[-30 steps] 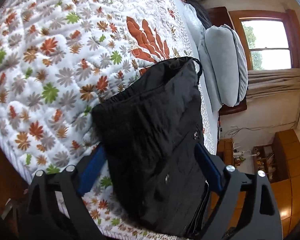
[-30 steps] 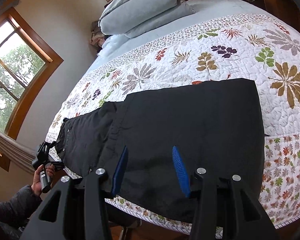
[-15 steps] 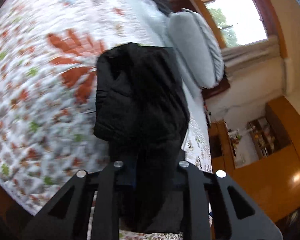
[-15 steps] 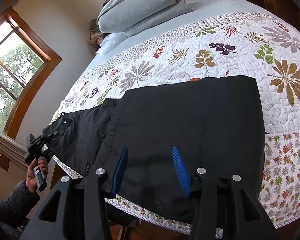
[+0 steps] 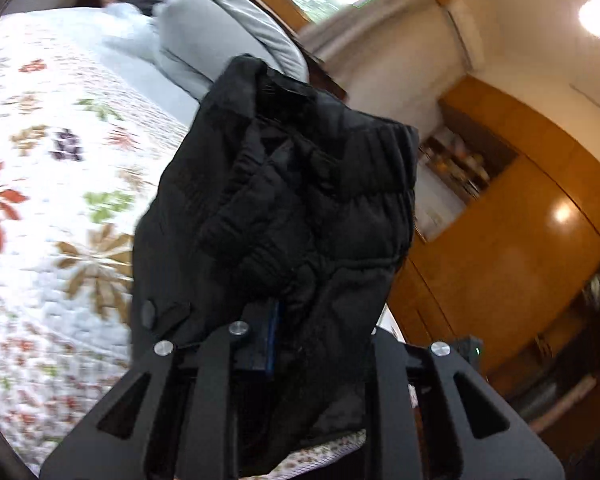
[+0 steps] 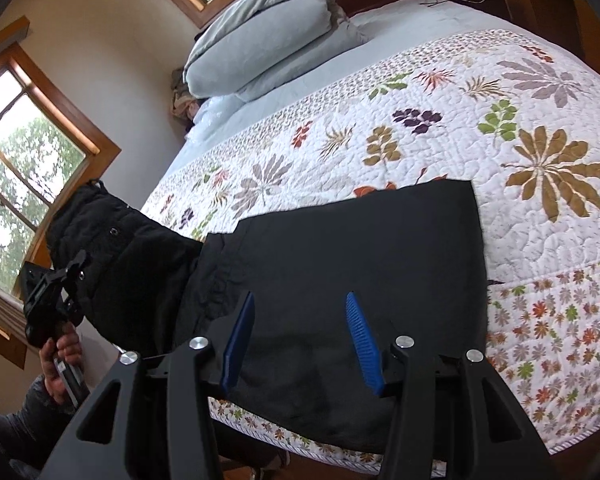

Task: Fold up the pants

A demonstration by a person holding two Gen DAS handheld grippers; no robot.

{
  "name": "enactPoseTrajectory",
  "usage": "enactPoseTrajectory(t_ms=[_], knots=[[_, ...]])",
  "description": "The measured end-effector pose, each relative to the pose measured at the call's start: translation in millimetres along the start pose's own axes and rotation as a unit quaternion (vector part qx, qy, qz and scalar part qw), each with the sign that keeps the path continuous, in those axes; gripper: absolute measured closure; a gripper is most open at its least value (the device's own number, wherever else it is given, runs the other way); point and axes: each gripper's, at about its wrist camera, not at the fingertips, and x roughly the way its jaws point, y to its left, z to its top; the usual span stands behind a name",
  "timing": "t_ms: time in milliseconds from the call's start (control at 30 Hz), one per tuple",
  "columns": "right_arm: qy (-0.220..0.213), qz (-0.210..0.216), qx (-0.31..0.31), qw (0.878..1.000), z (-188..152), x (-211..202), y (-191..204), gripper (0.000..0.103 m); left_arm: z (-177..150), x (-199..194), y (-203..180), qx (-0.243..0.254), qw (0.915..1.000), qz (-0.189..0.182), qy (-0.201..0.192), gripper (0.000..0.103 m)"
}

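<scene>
Black padded pants (image 6: pixel 340 264) lie across the near edge of a floral quilt (image 6: pixel 440 128) on a bed. Their legs rest flat; the waist end (image 6: pixel 112 248) is lifted off the bed at the left. In the left wrist view my left gripper (image 5: pixel 276 332) is shut on the bunched black waistband (image 5: pixel 300 200), which hangs up in front of the camera. The right wrist view shows that left gripper (image 6: pixel 66 284) held by a hand (image 6: pixel 60 352). My right gripper (image 6: pixel 300 340) hovers over the leg part with its blue fingers (image 6: pixel 362 344) apart and nothing pressed between them.
Grey pillows (image 6: pixel 268 32) are stacked at the head of the bed. Wood-framed windows (image 6: pixel 20 152) stand on the left wall. A wooden wardrobe (image 5: pixel 520 240) with a shelf niche stands beyond the bed. A dark sleeve (image 6: pixel 16 440) is at the lower left.
My left gripper closed on the waistband and lifted it up off the quilt, rolling as it rose. The right gripper drifted slightly over the legs and stayed open.
</scene>
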Motion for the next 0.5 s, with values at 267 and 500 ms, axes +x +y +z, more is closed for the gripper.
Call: enactPoseTrajectory(t_ms=[267, 500], knots=[[-0.016, -0.003, 0.018, 1.000, 2.8, -12.2, -18.8, 0.053, -39.4, 66.5, -33.0, 0.033, 0.9973, -0.020, 0.063, 0.086], [-0.019, -0.004, 0.037, 0.999, 2.8, -12.9, -33.4, 0.053, -51.7, 76.3, -35.1, 0.026, 0.9970, -0.023, 0.069, 0.086]])
